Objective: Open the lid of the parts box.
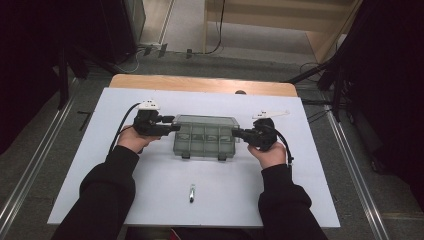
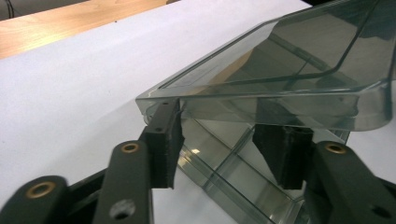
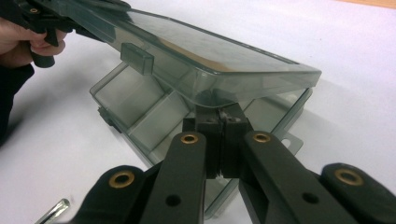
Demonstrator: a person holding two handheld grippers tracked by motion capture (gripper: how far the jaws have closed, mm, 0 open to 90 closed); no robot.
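Observation:
A clear grey compartment box (image 1: 205, 136) sits mid-table with its lid (image 3: 210, 51) lifted at a slant above the base (image 3: 149, 112). My left gripper (image 1: 172, 127) is at the box's left end. In the left gripper view its jaws (image 2: 224, 121) stand apart with the lid's rim (image 2: 280, 100) lying across their tips, and nothing is pinched between the pads. My right gripper (image 1: 236, 133) is at the box's right end. There its jaws (image 3: 218, 114) are shut together, with the tips tucked under the lid's edge against the base wall.
A small metal piece (image 1: 191, 192) lies on the white sheet (image 1: 150, 200) near the front, also in the right gripper view (image 3: 53, 207). The wooden tabletop (image 1: 200, 82) shows past the sheet's far edge. Dark stands and cables surround the table.

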